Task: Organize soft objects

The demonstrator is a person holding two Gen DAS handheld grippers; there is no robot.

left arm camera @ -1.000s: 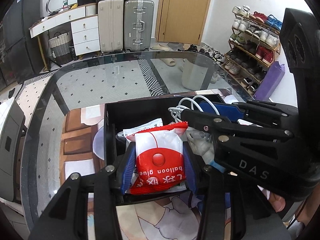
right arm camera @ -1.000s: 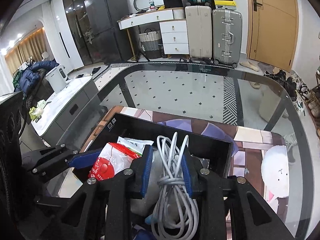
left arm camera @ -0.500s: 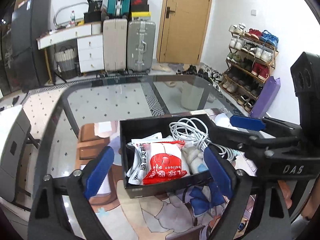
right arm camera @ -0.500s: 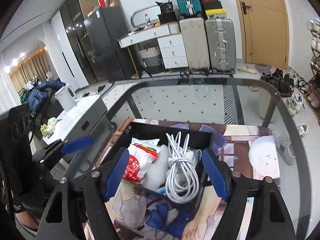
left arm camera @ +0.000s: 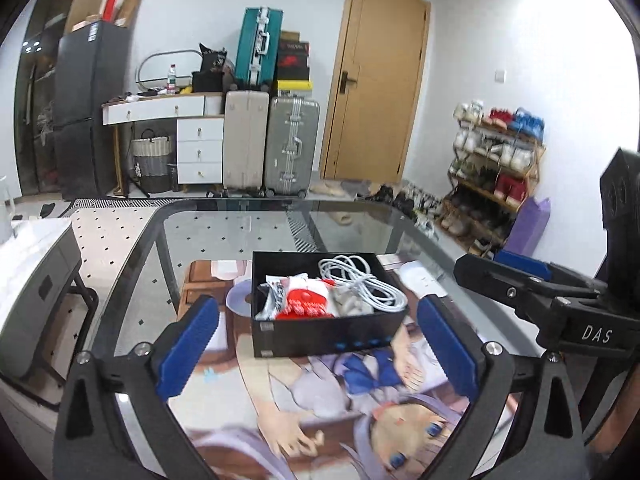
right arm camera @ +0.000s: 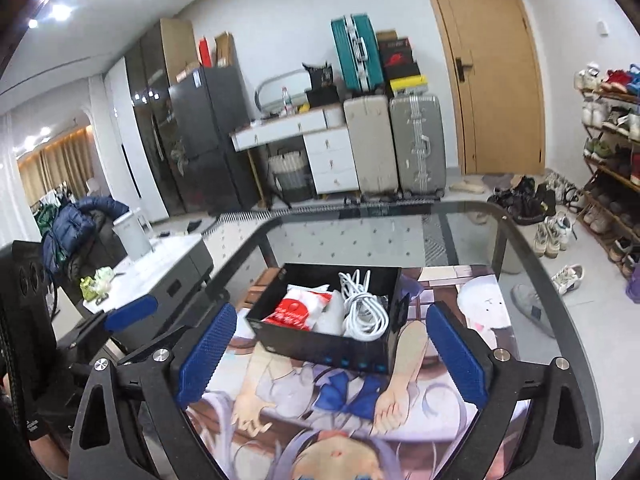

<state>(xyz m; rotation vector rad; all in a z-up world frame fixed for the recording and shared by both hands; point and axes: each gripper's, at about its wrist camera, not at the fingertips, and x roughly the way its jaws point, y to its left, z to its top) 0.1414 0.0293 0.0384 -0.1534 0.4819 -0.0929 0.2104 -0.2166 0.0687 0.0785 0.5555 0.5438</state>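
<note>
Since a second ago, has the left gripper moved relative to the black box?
Yes. The left gripper has opened, released the red-and-white packet and pulled back and up; the black box now sits wholly beyond its fingertips.

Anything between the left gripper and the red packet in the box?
Only the black box's near wall. The left gripper is open, back from the box, and the red packet lies inside behind that wall, beside the white cable. From above nothing covers it.

Both wrist views look down, near, sharing the black box (left arm camera: 326, 334) (right arm camera: 324, 346).
</note>
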